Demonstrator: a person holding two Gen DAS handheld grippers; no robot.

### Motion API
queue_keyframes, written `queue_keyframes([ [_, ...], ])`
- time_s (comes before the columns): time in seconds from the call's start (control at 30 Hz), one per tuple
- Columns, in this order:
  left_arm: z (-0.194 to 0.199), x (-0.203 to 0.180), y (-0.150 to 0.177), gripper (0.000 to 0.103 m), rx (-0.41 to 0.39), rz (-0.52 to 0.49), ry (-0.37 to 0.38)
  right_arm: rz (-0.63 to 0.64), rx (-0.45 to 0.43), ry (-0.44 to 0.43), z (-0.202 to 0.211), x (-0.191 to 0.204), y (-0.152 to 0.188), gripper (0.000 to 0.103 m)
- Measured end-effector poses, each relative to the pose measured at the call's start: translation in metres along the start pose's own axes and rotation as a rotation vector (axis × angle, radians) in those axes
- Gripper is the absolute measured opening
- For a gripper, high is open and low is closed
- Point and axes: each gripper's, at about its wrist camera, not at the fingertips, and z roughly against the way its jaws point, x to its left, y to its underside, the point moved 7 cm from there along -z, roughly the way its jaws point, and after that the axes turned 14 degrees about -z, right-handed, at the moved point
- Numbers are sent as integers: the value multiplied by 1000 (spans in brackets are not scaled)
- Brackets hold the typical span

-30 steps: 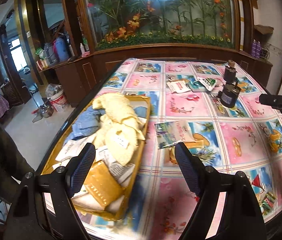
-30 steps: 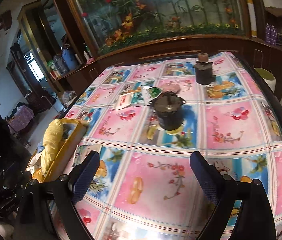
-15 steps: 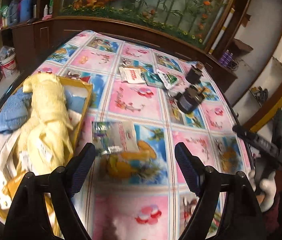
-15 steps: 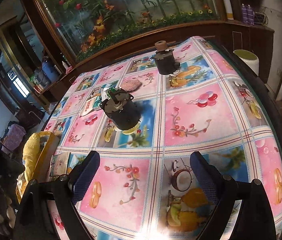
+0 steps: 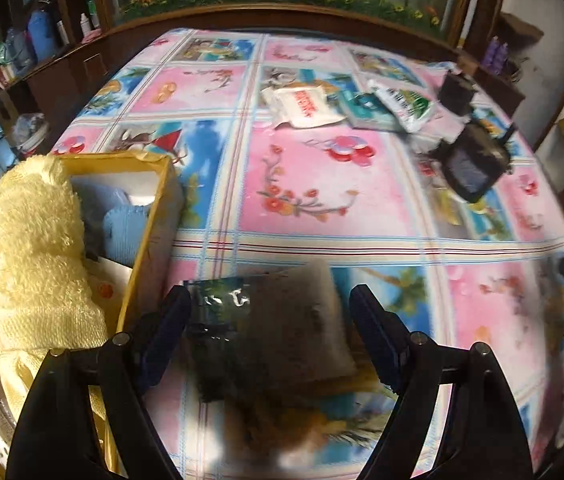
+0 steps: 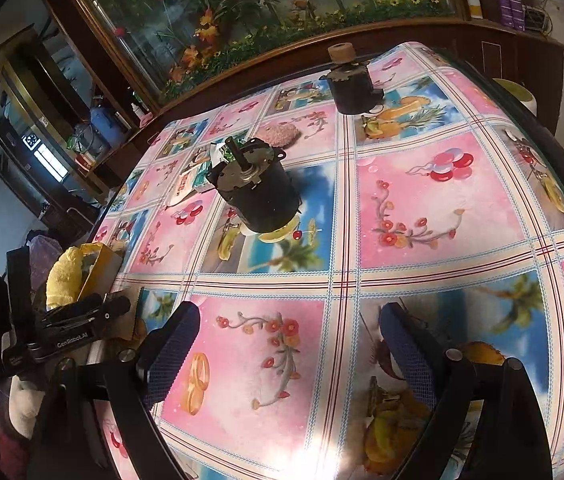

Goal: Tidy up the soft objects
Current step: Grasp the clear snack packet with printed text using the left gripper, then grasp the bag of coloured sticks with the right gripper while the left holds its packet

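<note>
Towels fill the far left: a yellow towel lies draped over blue cloths inside a yellow box at the table's left edge, which looks like the collecting place for the soft things. Just right of the box, the left hand-held gripper hangs low with its jaws spread wide on either side of a flat packet lying on the table; neither pad touches it, and blur hides its print. The wide straddle suggests a pinch is being lined up, with a short carry leftward into the box to follow. Farther back and to the right lie three more packets, a white one, a teal one and a green-and-white one, overlapping at their edges, likely next in line. Right of those stands a black motor, a second motor behind it; both are hard, so probably not for the box, and the nearer one sits close enough to the packets to crowd a reach from the right. At the right, the right hand-held gripper hovers over bare tablecloth, jaws apart and empty.
</note>
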Motion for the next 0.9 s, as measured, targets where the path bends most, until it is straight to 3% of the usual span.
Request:
queue_keyframes([
  [0.03,-1,-6,1,82,16,-14,22,0,1,0,0,0,0,93],
  [0.1,6,-24,4,87,25,-26,142,-4,4,0,-1,-1,1,93],
  [0.17,23,-44,7,87,15,23,374,-8,7,-1,-2,-1,2,93],
  [0.2,33,-48,7,87,3,48,442,-9,6,-1,-2,-2,3,93],
  [0.23,44,-49,7,87,-25,50,463,-13,2,-2,-3,-3,4,93],
  [0.37,68,-35,-3,87,-120,-21,378,-32,-9,-15,-7,-10,8,93],
  [0.6,6,-16,-13,87,11,-37,286,-40,-16,-20,-16,-13,11,93],
  [0.7,-1,-29,-2,87,6,-99,222,-39,-17,-21,-17,-14,11,94],
  [0.83,-4,-39,15,87,23,-134,214,-30,-18,-15,-18,-13,12,94],
  [0.9,-1,-40,16,87,-7,-149,190,-25,-18,-13,-19,-13,12,94],
])
